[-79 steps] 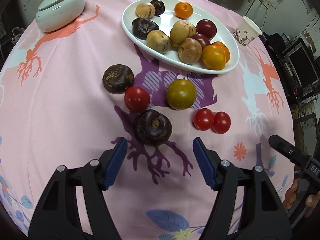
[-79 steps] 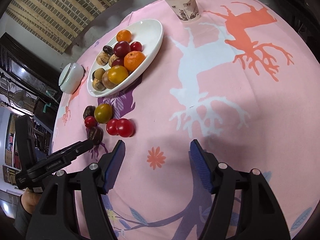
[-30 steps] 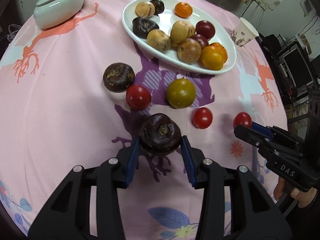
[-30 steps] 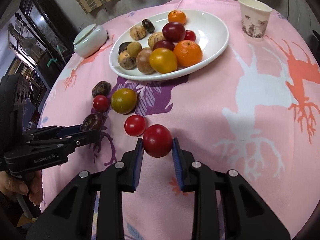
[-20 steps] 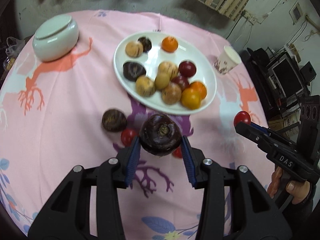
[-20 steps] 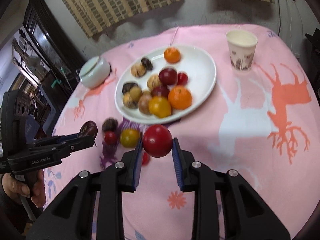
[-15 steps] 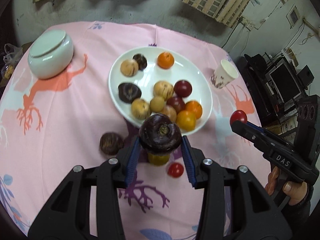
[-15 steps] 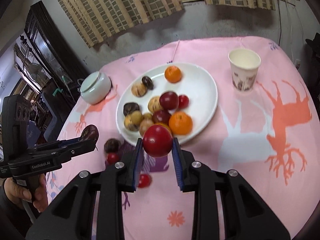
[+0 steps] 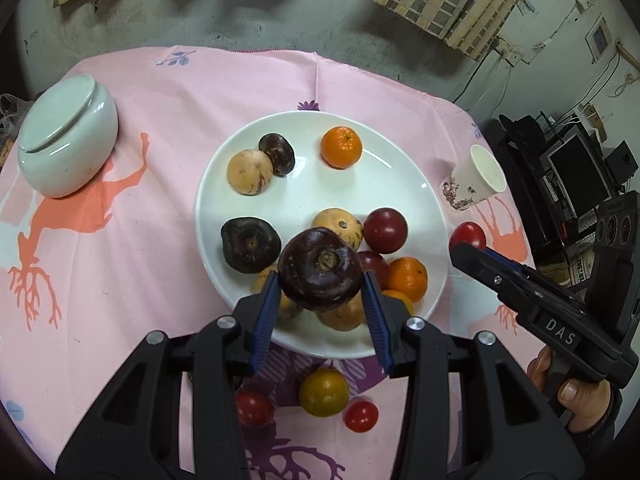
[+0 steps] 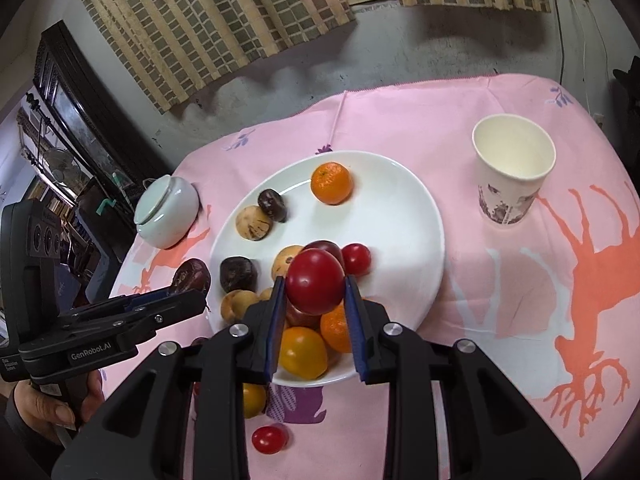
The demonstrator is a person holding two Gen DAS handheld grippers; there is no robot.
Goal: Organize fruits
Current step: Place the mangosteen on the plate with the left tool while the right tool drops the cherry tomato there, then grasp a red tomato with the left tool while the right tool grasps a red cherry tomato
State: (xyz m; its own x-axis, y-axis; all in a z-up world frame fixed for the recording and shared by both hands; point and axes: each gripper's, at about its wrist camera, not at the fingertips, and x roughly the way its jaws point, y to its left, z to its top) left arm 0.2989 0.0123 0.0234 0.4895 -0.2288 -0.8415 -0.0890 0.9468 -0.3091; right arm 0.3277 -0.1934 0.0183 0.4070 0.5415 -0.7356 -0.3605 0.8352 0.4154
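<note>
I see my left gripper (image 9: pixel 320 300) clamped on a dark purple fruit (image 9: pixel 320 269), glossy, stem scar up, above the near side of the white plate (image 9: pixel 400 184). My right gripper (image 10: pixel 315 308) pinches a smooth red tomato (image 10: pixel 315 282) over the same plate. Plate sits on a pink printed tablecloth (image 10: pixel 500 280); paper cup (image 10: pixel 512 168) right of it, lidded white bowl (image 9: pixel 64 144) left. Woven blinds (image 10: pixel 208 20) hang behind.

The dark purple fruit (image 9: pixel 320 274) in the left claw (image 9: pixel 320 304) hides most of the tan fruits behind it on the white plate (image 9: pixel 400 184); the right claw (image 10: pixel 314 312) covers part of an orange (image 10: pixel 334 328)
</note>
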